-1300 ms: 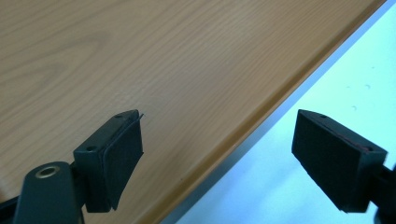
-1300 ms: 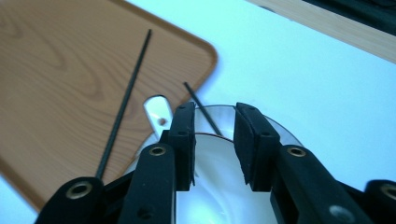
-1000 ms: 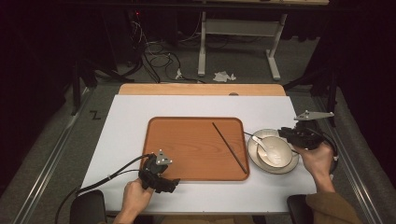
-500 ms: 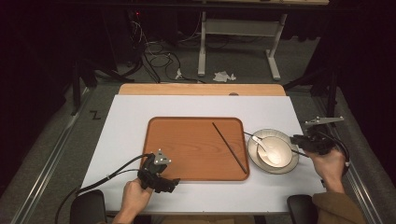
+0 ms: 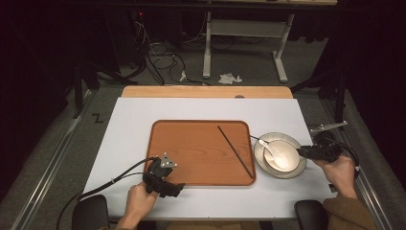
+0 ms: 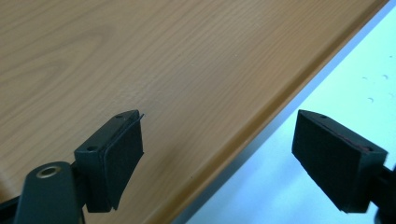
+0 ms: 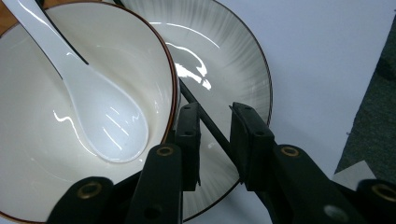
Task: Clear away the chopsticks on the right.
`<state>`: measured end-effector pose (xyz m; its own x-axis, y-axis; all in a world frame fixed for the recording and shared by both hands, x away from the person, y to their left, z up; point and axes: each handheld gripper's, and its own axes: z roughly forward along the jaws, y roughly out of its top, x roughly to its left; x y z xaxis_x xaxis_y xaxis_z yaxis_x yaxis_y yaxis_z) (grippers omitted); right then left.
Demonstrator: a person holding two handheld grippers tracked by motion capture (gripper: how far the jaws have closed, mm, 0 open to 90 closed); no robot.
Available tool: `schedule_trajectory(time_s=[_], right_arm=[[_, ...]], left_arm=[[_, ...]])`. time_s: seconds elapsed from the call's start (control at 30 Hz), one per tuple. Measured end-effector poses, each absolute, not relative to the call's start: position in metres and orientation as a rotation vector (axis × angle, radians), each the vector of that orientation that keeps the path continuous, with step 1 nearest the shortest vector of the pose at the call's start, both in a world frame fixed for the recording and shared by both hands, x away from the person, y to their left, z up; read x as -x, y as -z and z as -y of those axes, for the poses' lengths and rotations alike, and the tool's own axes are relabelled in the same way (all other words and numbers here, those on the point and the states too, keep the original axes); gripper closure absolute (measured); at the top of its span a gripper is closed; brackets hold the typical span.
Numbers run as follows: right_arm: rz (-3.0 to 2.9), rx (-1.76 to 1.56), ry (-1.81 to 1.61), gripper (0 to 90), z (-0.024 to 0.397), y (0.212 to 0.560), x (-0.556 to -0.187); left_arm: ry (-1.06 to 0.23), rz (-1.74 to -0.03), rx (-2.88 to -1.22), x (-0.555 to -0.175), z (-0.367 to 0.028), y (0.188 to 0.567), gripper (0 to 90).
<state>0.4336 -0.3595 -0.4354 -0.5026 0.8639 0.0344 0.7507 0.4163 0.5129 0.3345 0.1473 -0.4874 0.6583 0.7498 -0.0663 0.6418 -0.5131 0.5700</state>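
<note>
From above, we are lowering the right gripper (image 5: 302, 152) to the plate (image 5: 293, 171) beside the tray (image 5: 191, 148). Our left gripper (image 6: 224, 158) is idling, spread. Right view: jaws are closing around a chopstick (image 7: 205, 119), nearly pinching.

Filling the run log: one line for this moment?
left gripper: open, over tray edge | right gripper: straddling chopstick on plate

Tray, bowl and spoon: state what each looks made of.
Tray: looks like wood or wood-look laminate, with visible grain and a matte finish. Bowl: likely glazed ceramic, cream with a dark rim and sharp glossy highlights. Spoon: white, glossy, probably glazed ceramic too.
</note>
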Motion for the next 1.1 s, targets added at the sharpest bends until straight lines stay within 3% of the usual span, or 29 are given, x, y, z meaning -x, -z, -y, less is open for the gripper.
schedule_trajectory(time_s=[0.33,0.7,1.1], right_arm=[[-2.485,-1.414,-0.58,74.1,0.353,0.45,-0.44],[-2.475,-1.338,-0.581,85.0,0.345,0.455,-0.442],[-2.409,-1.351,-0.672,86.4,0.352,0.446,-0.44]], left_arm=[[-0.276,-1.069,-2.316,-0.33,-0.149,0.485,16.6],[-0.301,-1.057,-2.33,-0.328,-0.147,0.486,16.8],[-0.308,-1.079,-2.312,-0.332,-0.148,0.488,16.7]])
